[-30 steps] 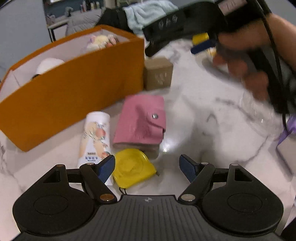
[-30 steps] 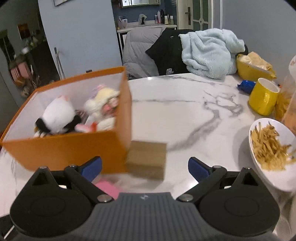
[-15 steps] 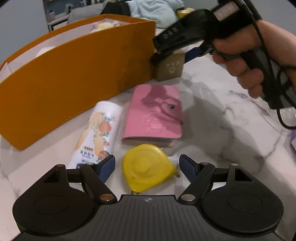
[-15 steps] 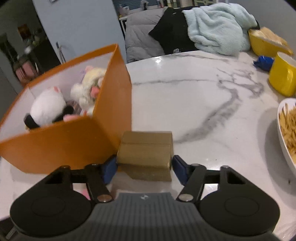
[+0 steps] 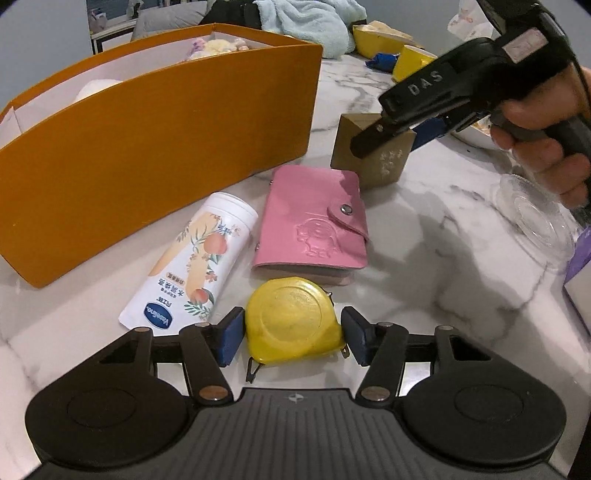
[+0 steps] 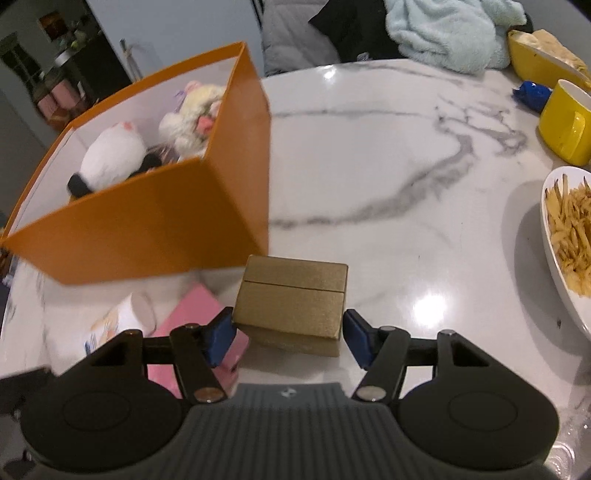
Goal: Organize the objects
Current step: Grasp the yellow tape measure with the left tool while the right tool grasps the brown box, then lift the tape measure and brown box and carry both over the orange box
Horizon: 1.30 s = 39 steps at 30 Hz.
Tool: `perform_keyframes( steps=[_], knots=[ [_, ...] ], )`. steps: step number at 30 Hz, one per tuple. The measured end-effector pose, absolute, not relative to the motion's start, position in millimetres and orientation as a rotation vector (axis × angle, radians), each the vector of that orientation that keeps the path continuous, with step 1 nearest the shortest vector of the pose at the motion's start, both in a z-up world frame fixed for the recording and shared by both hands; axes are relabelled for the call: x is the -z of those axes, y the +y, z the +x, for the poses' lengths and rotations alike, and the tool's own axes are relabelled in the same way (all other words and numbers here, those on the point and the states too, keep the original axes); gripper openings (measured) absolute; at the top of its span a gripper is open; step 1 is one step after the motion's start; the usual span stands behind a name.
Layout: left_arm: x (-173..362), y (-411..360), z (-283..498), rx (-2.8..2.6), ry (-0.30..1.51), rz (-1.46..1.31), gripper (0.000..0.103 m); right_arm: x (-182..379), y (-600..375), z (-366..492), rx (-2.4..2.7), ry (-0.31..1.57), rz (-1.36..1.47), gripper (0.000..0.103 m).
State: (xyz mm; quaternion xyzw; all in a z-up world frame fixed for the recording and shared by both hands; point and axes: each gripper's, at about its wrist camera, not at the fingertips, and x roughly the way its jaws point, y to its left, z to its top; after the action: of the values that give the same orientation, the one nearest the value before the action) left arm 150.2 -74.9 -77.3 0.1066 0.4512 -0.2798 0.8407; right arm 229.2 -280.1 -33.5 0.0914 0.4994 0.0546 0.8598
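The left gripper (image 5: 293, 334) sits low over the marble table (image 5: 436, 258) with its blue-padded fingers on either side of a yellow tape measure (image 5: 293, 319). The left pad touches the case and the right pad is at its edge, so the fingers appear to pinch it, though how firmly cannot be told. Just beyond the tape measure lies a pink snap wallet (image 5: 314, 229), flat and closed, and beside it on the left a white Vaseline tube (image 5: 194, 266) lies on its side, cap end pointing away.

Past the wallet, the right gripper (image 6: 289, 334) straddles a small gold-brown box (image 6: 291, 301). Its left pad touches the box's side, while a thin gap seems to remain at the right pad, so whether it grips cannot be told. In the left wrist view the same box (image 5: 384, 162) looks tilted under the black gripper body, which the person's right hand (image 5: 546, 147) holds.

Behind these stands an orange storage box (image 6: 147, 225) with white inner walls, holding a black-and-white plush toy (image 6: 110, 158) and a cream plush toy (image 6: 192, 118).

Farther right on the table are a white dish of fries (image 6: 569, 229), a yellow mug (image 6: 565, 122) and a clear glass saucer (image 5: 532, 210). At the far edge a pale blue fleece (image 6: 450, 33) is draped over a chair.
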Motion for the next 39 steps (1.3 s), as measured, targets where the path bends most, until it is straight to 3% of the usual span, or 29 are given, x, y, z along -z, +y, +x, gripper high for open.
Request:
perform_keyframes(
  steps=[14,18,24,33,39],
  knots=[
    [82.3,-92.7,144.2,0.575,0.929,0.313,0.069,38.5,-258.8,217.3,-0.086,0.975,0.04,0.064],
    [82.0,-94.7,146.6,0.572,0.945,0.315,0.065,38.1,-259.7,218.2,-0.084,0.973,0.036,0.062],
    [56.0,-92.7,148.2,0.618,0.952,0.296,0.064,7.6,-272.4,214.0,-0.053,0.928,0.115,0.061],
    [-10.8,-76.4,168.1,0.594,0.77,0.146,0.064,-47.9,-277.8,210.3,-0.015,0.696,0.226,0.061],
    [-38.8,-54.2,197.5,0.432,0.543,0.127,0.064,-63.7,-245.0,209.5,-0.052,0.505,0.254,0.061]
  ],
)
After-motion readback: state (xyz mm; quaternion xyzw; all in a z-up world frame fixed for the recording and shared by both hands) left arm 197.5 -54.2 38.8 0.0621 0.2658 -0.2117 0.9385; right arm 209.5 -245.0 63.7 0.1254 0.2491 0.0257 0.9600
